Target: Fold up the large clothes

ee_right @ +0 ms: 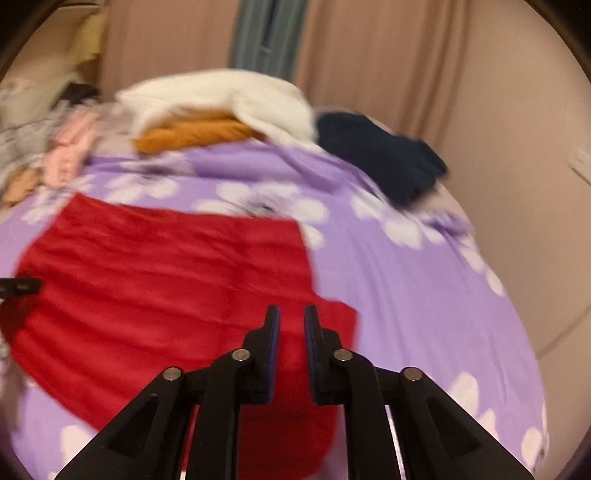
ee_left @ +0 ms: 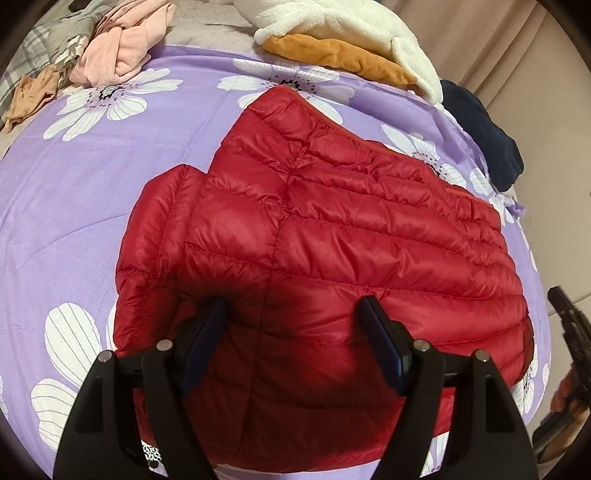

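A red quilted puffer jacket lies flat on the purple flowered bedsheet. My left gripper hovers over its near part with the jaws wide apart, one finger on each side of a seam, open. The right wrist view is blurred. There the jacket spreads to the left, and a red sleeve runs up from below into my right gripper. The right jaws stand nearly together, with red fabric filling the narrow gap between them.
A white fleece on a mustard garment lies at the far edge of the bed. A navy garment sits at the far right corner, and pink clothes at the far left. Beige curtains hang behind.
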`<state>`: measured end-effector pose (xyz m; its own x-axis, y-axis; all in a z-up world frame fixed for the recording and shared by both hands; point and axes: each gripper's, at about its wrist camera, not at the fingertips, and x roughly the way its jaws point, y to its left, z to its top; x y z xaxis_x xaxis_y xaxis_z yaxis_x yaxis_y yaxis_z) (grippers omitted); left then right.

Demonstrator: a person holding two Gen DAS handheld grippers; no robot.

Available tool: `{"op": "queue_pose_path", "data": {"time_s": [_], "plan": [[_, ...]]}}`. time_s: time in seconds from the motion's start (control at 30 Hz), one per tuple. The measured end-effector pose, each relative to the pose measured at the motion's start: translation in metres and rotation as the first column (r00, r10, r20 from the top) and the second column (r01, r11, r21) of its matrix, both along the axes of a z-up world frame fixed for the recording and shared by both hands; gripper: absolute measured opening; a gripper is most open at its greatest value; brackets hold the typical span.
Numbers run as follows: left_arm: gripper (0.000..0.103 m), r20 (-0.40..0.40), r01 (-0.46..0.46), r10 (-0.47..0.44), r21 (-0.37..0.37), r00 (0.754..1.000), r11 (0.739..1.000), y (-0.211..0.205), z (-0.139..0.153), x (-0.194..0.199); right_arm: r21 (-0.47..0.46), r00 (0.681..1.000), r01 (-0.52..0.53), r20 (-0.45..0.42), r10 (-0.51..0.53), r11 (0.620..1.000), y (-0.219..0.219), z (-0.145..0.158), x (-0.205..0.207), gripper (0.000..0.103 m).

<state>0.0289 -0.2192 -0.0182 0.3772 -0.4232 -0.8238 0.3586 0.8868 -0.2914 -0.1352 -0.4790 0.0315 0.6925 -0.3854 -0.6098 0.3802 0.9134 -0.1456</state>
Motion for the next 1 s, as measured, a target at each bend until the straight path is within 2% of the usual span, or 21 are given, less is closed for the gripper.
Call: {"op": "queue_pose_path", "data": {"time_s": [0.03, 0.1, 0.3, 0.47, 0.63, 0.83, 0.9, 1.0], "plan": [[0.075, 0.000, 0.000, 0.000, 0.001, 1.000, 1.000, -0.001, 0.000, 0.000, 0.016, 1.000, -0.027, 0.005, 0.027, 1.000, 0.003, 0.001, 0.003, 0.035], [0.075, 0.000, 0.001, -0.001, 0.002, 1.000, 1.000, -0.001, 0.000, 0.000, 0.080, 0.995, -0.099, 0.015, 0.098, 0.992, 0.013, 0.001, 0.013, 0.041], [0.076, 0.004, 0.010, -0.010, 0.005, 1.000, 1.000, -0.003, -0.001, 0.000, 0.237, 0.987, -0.156, 0.008, 0.158, 0.959, 0.023, -0.014, 0.042, 0.041], [0.078, 0.007, 0.010, -0.010, 0.007, 1.000, 1.000, -0.004, -0.003, 0.001, 0.291, 0.989, -0.115, -0.055, 0.137, 0.950, 0.025, -0.039, 0.055, 0.041], [0.079, 0.014, 0.020, -0.020, 0.020, 1.000, 1.000, -0.007, -0.006, 0.002, 0.278, 0.987, -0.096, -0.095, 0.127, 0.956, 0.027, -0.058, 0.056, 0.041], [0.081, 0.012, 0.018, -0.018, 0.048, 1.000, 0.999, -0.008, -0.009, 0.005, 0.266, 0.986, -0.095, -0.108, 0.128, 0.959, 0.030, -0.065, 0.058, 0.041], [0.078, 0.023, 0.002, -0.003, 0.063, 1.000, 0.998, -0.009, -0.002, 0.000, 0.277, 0.986, -0.093, -0.106, 0.127, 0.956, 0.028, -0.066, 0.058, 0.041], [0.078, 0.081, 0.006, -0.012, 0.075, 0.997, 0.997, -0.011, 0.016, -0.015, 0.291, 0.986, -0.097, -0.099, 0.131, 0.952, 0.025, -0.066, 0.058, 0.041]]}}
